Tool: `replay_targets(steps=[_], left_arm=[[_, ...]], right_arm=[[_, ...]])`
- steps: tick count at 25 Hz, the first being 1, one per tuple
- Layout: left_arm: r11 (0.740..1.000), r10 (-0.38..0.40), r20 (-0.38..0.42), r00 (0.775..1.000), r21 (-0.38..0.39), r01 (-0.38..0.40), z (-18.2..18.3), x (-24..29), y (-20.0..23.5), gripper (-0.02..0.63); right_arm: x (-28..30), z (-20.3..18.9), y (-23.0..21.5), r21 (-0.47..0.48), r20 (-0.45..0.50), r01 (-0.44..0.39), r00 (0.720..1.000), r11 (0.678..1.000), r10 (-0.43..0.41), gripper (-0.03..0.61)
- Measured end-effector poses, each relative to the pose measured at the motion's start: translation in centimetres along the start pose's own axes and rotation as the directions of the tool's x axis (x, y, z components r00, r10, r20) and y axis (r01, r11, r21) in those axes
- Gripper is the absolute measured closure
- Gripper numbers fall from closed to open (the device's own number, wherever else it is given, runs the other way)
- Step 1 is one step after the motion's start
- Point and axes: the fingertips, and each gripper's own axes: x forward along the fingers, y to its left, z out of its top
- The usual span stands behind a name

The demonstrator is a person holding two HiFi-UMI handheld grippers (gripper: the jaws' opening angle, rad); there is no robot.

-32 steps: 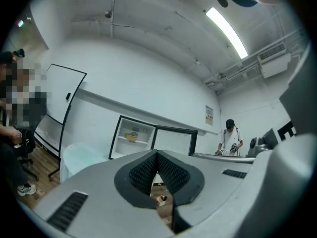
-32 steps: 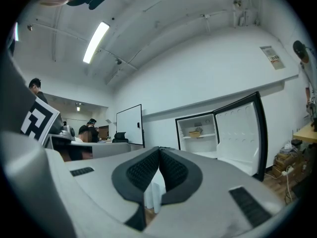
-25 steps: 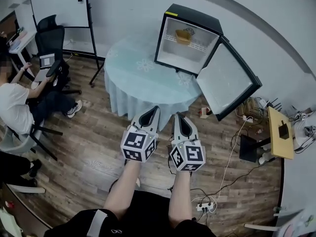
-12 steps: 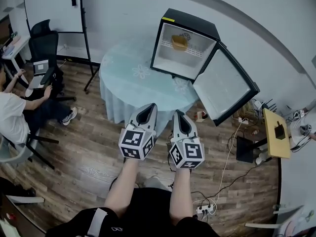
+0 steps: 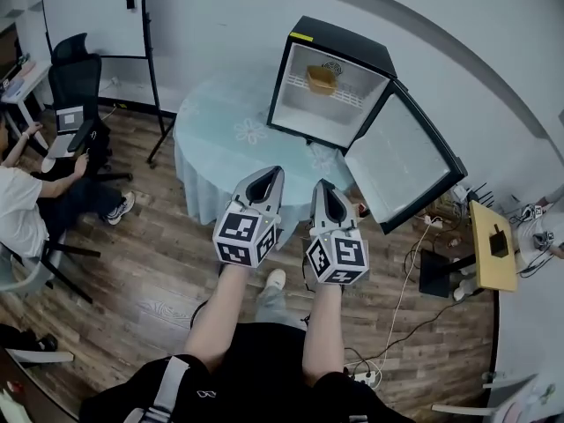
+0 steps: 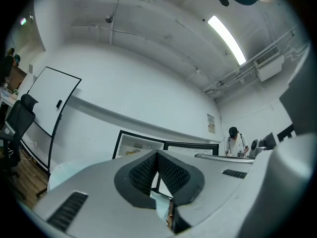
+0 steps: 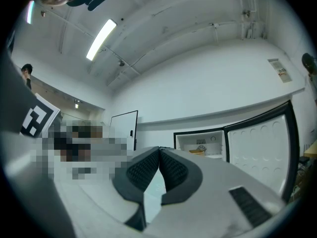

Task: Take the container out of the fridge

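A small black fridge stands on a round table with a pale blue cloth, its door swung open to the right. Inside, on the white wire shelf, sits a yellowish container, also visible as the container in the right gripper view. My left gripper and right gripper are held side by side at the table's near edge, well short of the fridge. Both are shut with nothing between the jaws, tips meeting at the left gripper and the right gripper.
A person sits at the left by a black office chair and a whiteboard. Cables, a power strip and a small wooden table lie on the wood floor at the right.
The view has moved closer to the table and fridge. Both grippers have risen slightly toward the table edge and stay shut.
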Motion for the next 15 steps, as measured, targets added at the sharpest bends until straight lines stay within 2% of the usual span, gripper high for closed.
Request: replay_targets(steps=[7,15], left_arm=[[1.000,0.018,-0.001,1.000,0.014,-0.018,0.0,6.0,2.3,0.611],[0.999,0.048,-0.072,0.996,-0.021,-0.049,-3.1,14.5,5.0,0.611]], right_arm=[[6.0,-0.4,-2.9,0.006,0.008,-0.025,1.000,1.000,0.025,0.572],[12.6,-2.5,-9.4,0.025,-0.041,0.008,0.999,1.000,-0.007,0.572]])
